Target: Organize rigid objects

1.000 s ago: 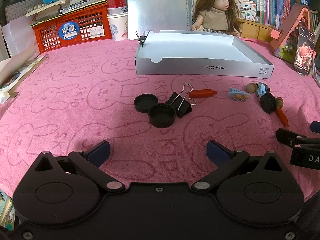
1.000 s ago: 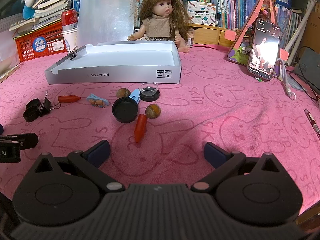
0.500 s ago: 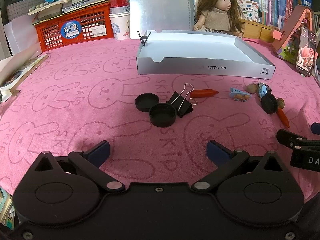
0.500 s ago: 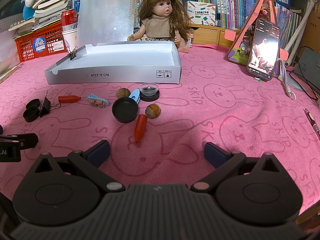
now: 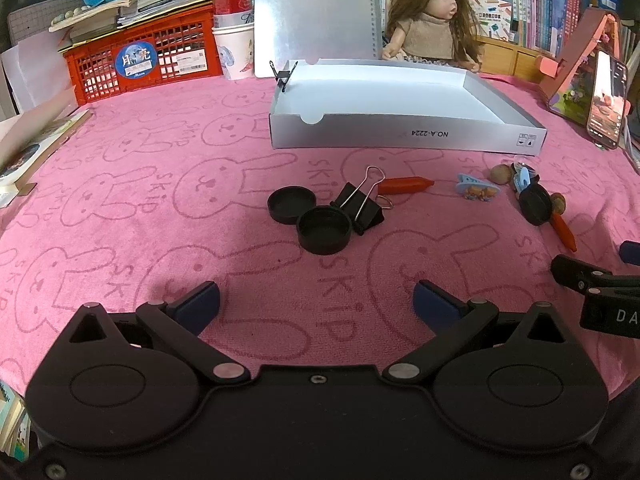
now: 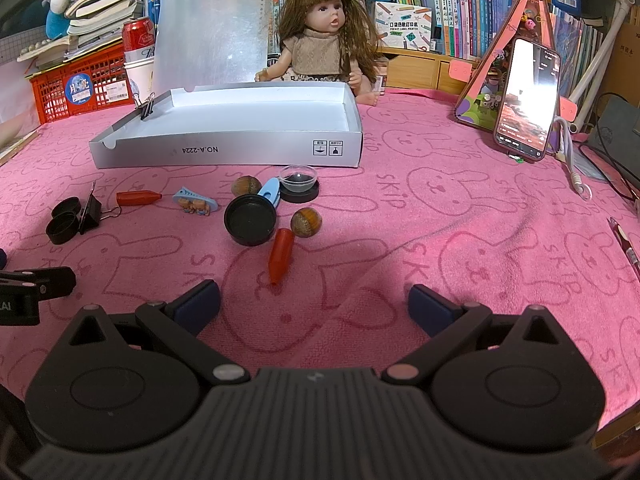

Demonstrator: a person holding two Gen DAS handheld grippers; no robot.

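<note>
- My left gripper (image 5: 316, 300) stood wide open, empty, above the pink tabletop (image 5: 160, 240).
- My right gripper (image 6: 314, 300) was likewise spread apart, holding nothing.
- Two black caps (image 5: 324, 229) touched a black binder clip (image 5: 360, 208), ahead of the left gripper.
- Orange crayon (image 6: 281, 254) lay just ahead of the right gripper, beside an acorn (image 6: 306, 222).
- Grey box (image 6: 228, 152) sat behind them, empty inside.

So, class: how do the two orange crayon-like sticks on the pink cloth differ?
The far stick lies crosswise, tip pointing right, near the binder clip. The near stick lies lengthwise, tip toward the camera, beside the black lid and looks thicker from here. Both are orange, tapered and lie flat outside the box.
</note>
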